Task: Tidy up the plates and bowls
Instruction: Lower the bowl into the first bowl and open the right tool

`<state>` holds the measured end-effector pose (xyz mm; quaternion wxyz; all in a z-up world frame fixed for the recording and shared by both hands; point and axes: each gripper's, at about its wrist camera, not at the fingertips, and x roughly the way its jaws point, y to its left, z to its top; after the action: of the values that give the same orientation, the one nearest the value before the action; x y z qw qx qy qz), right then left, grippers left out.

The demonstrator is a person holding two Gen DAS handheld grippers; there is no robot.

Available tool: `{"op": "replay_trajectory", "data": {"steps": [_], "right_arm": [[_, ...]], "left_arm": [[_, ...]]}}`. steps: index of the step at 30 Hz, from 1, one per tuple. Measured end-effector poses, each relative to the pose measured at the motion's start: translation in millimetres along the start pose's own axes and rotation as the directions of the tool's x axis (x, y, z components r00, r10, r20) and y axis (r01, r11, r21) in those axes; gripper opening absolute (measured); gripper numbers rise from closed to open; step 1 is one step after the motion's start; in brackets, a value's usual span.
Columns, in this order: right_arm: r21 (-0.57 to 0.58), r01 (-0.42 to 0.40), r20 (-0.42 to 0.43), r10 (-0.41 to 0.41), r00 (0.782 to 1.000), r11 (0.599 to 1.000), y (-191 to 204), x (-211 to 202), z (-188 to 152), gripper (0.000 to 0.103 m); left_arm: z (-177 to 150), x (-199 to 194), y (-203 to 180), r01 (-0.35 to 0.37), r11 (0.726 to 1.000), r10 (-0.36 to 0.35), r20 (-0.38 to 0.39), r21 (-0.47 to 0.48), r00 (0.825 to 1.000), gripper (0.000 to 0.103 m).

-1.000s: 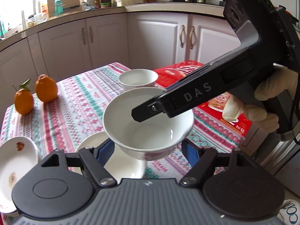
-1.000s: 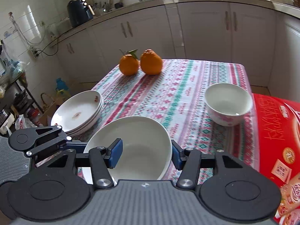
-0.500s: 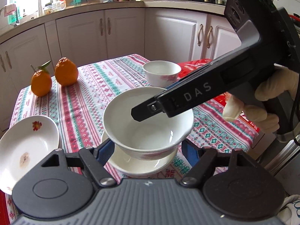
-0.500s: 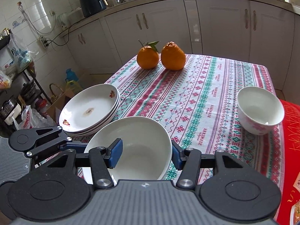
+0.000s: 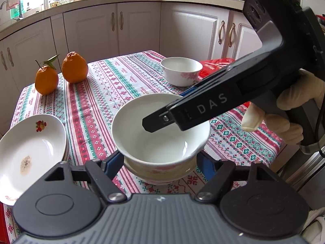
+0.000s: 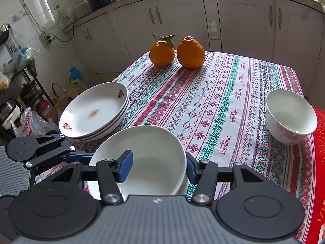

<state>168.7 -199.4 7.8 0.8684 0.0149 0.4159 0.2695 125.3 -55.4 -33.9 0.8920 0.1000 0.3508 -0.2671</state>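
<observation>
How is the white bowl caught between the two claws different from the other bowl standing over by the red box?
The held bowl is gripped by both claws, the right claw pinching its rim and the left claw clasping its sides, over another dish; the far bowl stands alone on the tablecloth, untouched. The held bowl looks wider, though it is also nearer. Both are white, empty, upright, with pink flowers outside.

In the left wrist view, the far rim of the large bowl (image 5: 160, 142) is covered by the right tool (image 5: 156, 124), and the stacked plates (image 5: 30, 152) are cut off by the left edge. The bowl's near wall (image 6: 142, 162) is hidden behind the tool body in the right wrist view, where the red box (image 6: 319, 162) is cropped by the right edge.
</observation>
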Motion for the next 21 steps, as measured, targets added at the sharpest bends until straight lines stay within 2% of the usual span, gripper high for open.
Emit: {"op": "replay_trajectory", "data": {"steps": [9, 12, 15, 18, 20, 21], "right_arm": [[-0.041, 0.028, 0.004, -0.028, 1.000, 0.999, 5, 2, -2, 0.060], [-0.064, 0.059, 0.007, -0.059, 0.998, 0.996, 7, 3, -3, 0.062], [-0.065, 0.056, 0.010, -0.055, 0.998, 0.996, 5, 3, -4, 0.062], [-0.072, 0.057, 0.018, -0.056, 0.998, 0.996, 7, 1, -5, 0.065], [-0.078, 0.064, 0.023, -0.062, 0.998, 0.995, 9, 0, -6, 0.081], [-0.083, 0.071, 0.030, -0.069, 0.997, 0.994, 11, -1, -7, 0.085]], "left_arm": [[0, 2, 0, -0.010, 1.000, 0.010, -0.008, 0.016, 1.000, 0.082], [-1, 1, 1, 0.000, 1.000, 0.000, 0.000, 0.004, 1.000, 0.084], [-1, 1, 3, 0.007, 1.000, -0.007, 0.001, -0.006, 1.000, 0.084], [-1, 1, 3, -0.002, 1.000, 0.002, 0.003, 0.007, 1.000, 0.091], [-1, -1, 3, 0.011, 1.000, -0.011, 0.009, 0.007, 1.000, 0.091], [-1, -2, 3, 0.016, 1.000, -0.016, 0.010, 0.008, 1.000, 0.091]]}}
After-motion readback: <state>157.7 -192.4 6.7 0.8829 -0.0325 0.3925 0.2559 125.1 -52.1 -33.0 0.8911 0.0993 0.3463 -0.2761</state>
